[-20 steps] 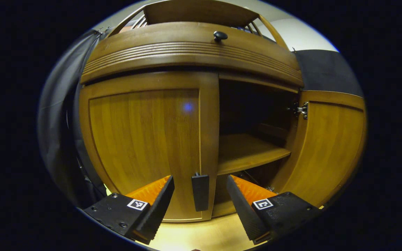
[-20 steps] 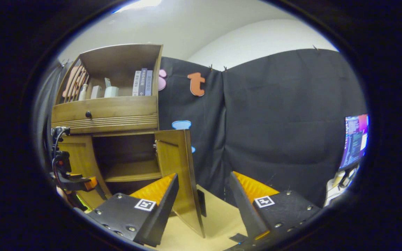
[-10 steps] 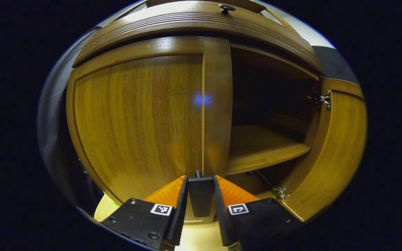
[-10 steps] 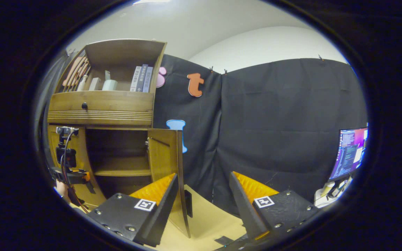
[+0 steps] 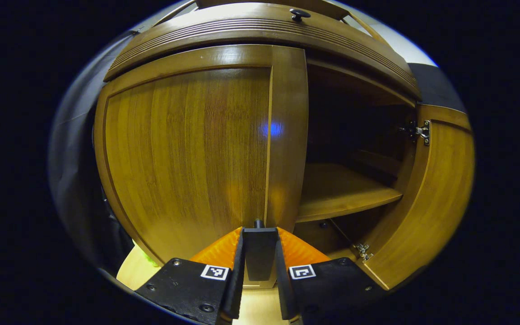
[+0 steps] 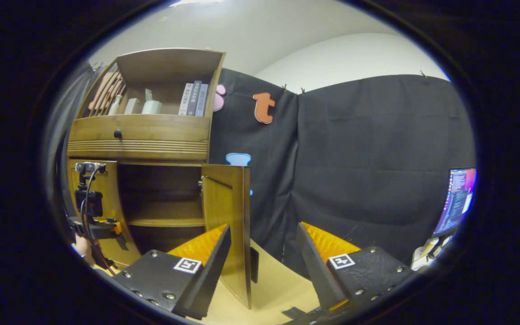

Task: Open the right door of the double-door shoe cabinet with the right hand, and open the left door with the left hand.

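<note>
The wooden shoe cabinet point(image 6: 138, 140) stands against the booth wall. Its left door point(image 5: 188, 149) looks flush with the cabinet front. Both fingers of my left gripper point(image 5: 260, 230) press on that door's dark flat handle point(image 5: 260, 257), low on its right edge. The right door point(image 5: 440, 194) is swung wide open, showing a dark inside with a wooden shelf point(image 5: 341, 189). My right gripper point(image 6: 263, 226) hangs open and holds nothing, back from the open right door point(image 6: 226, 216), whose handle point(image 6: 254, 265) shows low on its edge. The left gripper point(image 6: 102, 228) is visible at the left door.
Above the doors, a drawer with a dark knob point(image 5: 299, 13) juts out. Books and small items point(image 6: 192, 97) stand on the top shelf. A lit monitor point(image 6: 458, 198) sits far right. The floor point(image 6: 273, 289) is light wood.
My left gripper moved in and shut on the left door's handle, then held there. The right gripper stayed open, its view shifting slightly beside the open right door.
</note>
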`<control>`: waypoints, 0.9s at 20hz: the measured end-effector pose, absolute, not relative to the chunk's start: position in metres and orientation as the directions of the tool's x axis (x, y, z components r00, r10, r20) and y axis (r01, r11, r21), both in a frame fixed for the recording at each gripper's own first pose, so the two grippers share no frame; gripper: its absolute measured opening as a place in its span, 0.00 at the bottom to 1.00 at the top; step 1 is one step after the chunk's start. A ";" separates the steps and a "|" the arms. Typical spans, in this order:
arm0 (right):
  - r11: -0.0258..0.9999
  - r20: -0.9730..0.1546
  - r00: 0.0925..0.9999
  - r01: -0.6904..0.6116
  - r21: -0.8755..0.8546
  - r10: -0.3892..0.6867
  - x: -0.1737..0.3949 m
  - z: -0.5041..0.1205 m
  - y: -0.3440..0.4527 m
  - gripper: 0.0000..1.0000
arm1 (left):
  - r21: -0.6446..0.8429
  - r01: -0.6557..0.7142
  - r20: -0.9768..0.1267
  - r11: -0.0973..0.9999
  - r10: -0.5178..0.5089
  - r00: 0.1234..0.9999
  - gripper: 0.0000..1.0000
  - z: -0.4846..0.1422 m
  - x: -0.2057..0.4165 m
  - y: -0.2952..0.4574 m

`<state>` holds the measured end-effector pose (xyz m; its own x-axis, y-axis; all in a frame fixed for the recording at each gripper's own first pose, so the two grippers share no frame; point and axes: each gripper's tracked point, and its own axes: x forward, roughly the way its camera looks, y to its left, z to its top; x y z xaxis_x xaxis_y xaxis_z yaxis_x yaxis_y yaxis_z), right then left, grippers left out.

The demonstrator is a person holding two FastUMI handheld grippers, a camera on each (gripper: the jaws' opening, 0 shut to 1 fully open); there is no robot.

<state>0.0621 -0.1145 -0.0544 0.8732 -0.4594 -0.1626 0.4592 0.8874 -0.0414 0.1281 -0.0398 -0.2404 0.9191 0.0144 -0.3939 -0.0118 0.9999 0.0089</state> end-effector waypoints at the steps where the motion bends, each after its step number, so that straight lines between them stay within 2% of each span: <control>1: 0.894 -0.168 0.879 0.447 -0.037 -0.446 0.065 -0.057 -0.112 0.87 | 0.003 -0.015 -0.393 1.000 0.015 0.919 0.35 -0.239 0.123 -0.040; 3: 0.906 -0.173 0.891 0.421 -0.029 -0.420 0.072 -0.059 -0.106 0.87 | -0.006 -0.019 -0.389 1.000 0.015 0.921 0.37 -0.237 0.113 -0.039; 5: 0.920 -0.177 0.904 0.392 -0.021 -0.389 0.080 -0.062 -0.098 0.87 | -0.009 -0.019 -0.383 1.000 0.014 0.924 0.33 -0.235 0.103 -0.036; 12: 0.962 -0.197 0.943 0.275 0.005 -0.268 0.104 -0.073 -0.060 0.87 | -0.058 -0.033 -0.389 0.998 0.007 0.921 0.35 -0.229 0.067 -0.028; 13: 0.966 -0.202 0.947 0.258 0.007 -0.251 0.105 -0.076 -0.055 0.87 | -0.067 -0.036 -0.390 0.997 0.007 0.921 0.32 -0.228 0.059 -0.026; 14: 0.970 -0.207 0.950 0.241 0.008 -0.234 0.107 -0.078 -0.050 0.87 | -0.075 -0.041 -0.392 0.996 0.008 0.920 0.36 -0.226 0.052 -0.024; 18: 0.986 -0.217 0.963 0.169 0.016 -0.161 0.121 -0.081 -0.028 0.87 | -0.120 -0.065 -0.397 0.991 0.012 0.918 0.36 -0.222 0.032 -0.014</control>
<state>0.1213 -0.0283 -0.0805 0.9628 -0.1614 -0.2167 0.1689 0.9855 0.0164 0.0324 -0.0136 -0.2224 0.9178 0.0115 -0.3969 -0.0645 0.9906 -0.1204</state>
